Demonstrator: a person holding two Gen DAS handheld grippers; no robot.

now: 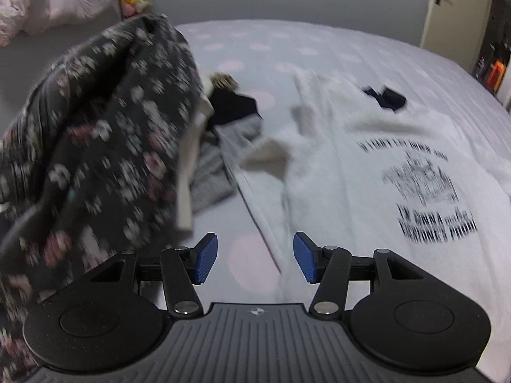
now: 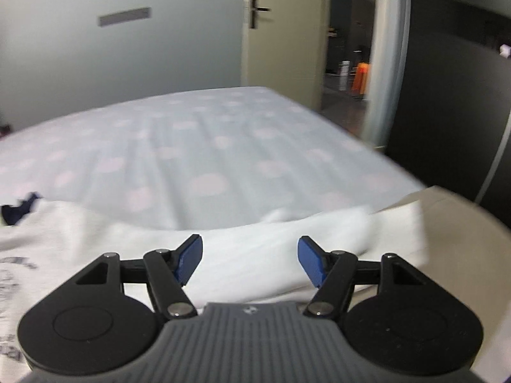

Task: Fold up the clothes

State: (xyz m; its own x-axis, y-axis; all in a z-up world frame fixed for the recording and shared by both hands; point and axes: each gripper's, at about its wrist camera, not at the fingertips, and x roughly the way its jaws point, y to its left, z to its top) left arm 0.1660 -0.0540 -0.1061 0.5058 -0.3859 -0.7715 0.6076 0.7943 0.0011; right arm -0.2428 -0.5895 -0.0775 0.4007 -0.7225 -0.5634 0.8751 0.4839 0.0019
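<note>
A white T-shirt [image 1: 367, 166] with black print lies spread on the bed [image 1: 255, 51]. My left gripper [image 1: 255, 257] is open and empty, just above the shirt's left edge. A dark floral garment [image 1: 95, 146] is heaped at the left. My right gripper [image 2: 250, 260] is open and empty over the shirt's right sleeve [image 2: 287, 242] near the bed's right edge. Both views are blurred.
A pile of grey and black clothes [image 1: 230, 118] lies left of the shirt. A small dark item [image 1: 386, 97] lies by the collar. A pink pillow [image 1: 48, 0] sits at the far left. The polka-dot sheet [image 2: 191, 146] stretches toward a door [image 2: 281, 32].
</note>
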